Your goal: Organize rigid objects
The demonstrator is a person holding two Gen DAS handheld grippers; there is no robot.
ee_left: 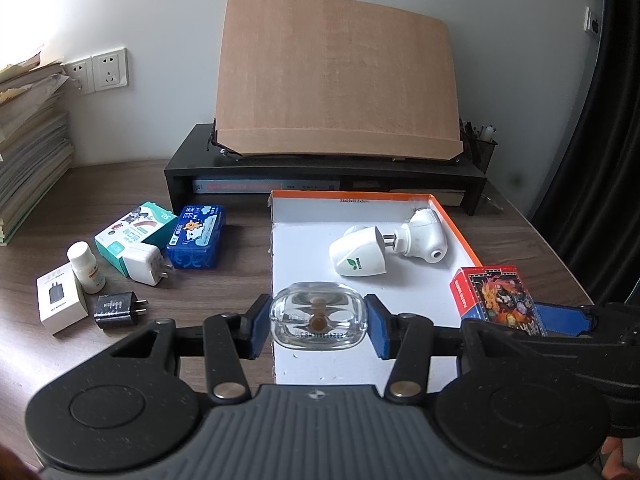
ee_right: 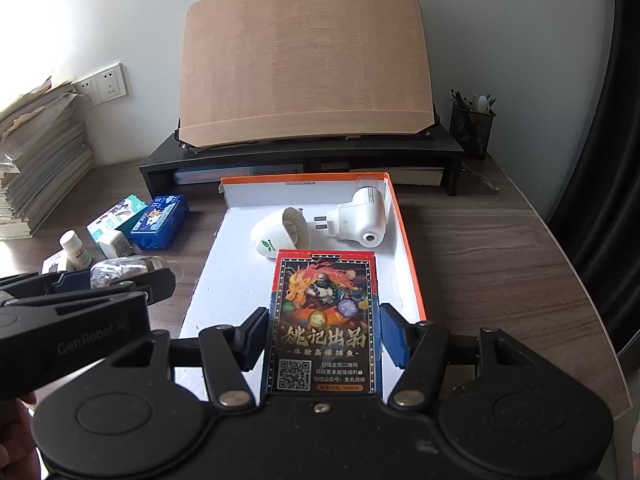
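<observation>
hovering over the white orange-rimmed cardboard tray (ee_left: pixel 456 216), the left gripper (ee_left: pixel 318 330) pinches a clear plastic case (ee_left: pixel 318 320) and the right gripper (ee_right: pixel 322 338) clamps a red card box (ee_right: pixel 322 320), either liable to slip on smooth sides.

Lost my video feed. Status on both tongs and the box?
Left tongs shut on clear plastic case. Right tongs shut on playing-card pack. Both over orange-rimmed box; two white plug-in units inside, nothing blocking.

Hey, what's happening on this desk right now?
A person is sorting small items into an orange-edged box. The left tongs grip a clear plastic case over the box's near end, and the right tongs hold a pack of playing cards above the box. Two white plug-in devices already lie inside. Chargers, a small white bottle and little boxes wait on the desk at the left.
</observation>
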